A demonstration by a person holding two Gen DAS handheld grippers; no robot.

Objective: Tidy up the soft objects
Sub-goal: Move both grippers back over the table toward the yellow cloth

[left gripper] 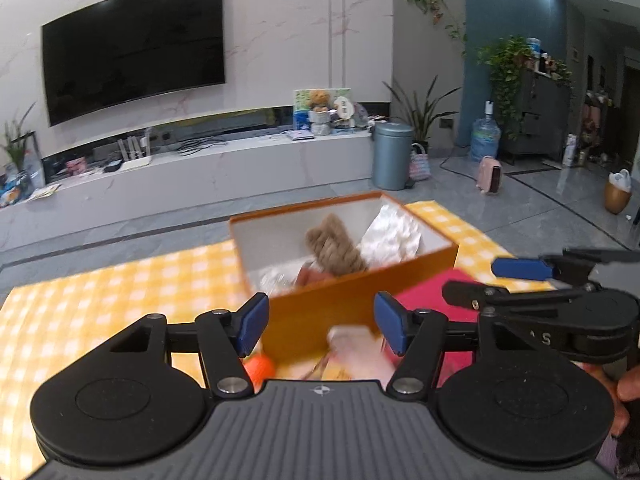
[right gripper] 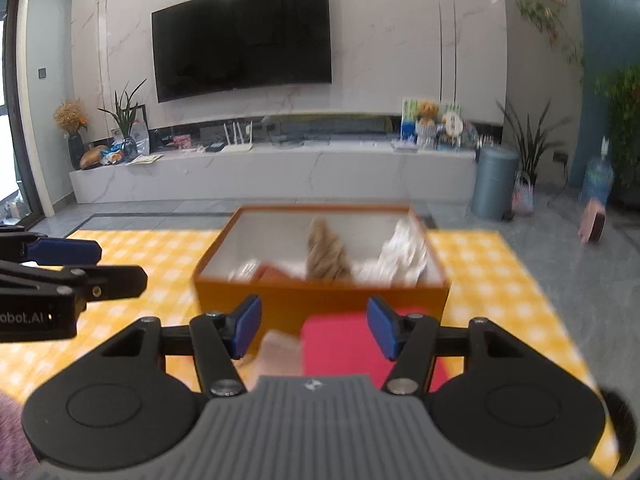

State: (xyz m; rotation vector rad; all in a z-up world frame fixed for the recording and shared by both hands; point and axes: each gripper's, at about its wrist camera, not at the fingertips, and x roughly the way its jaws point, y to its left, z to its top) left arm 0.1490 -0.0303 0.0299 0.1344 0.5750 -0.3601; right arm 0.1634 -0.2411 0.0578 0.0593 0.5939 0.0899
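An open orange box stands on a yellow checked cloth. Inside lie a tan braided soft toy, a white crumpled soft thing and a reddish-brown piece. In front of the box lie a pink cloth, a pale pink soft object and an orange ball. My left gripper is open and empty above these. My right gripper is open and empty, beside it.
The left gripper shows at the left of the right wrist view. Behind the cloth is grey floor, a white TV bench, a wall TV, a grey-blue bin and plants.
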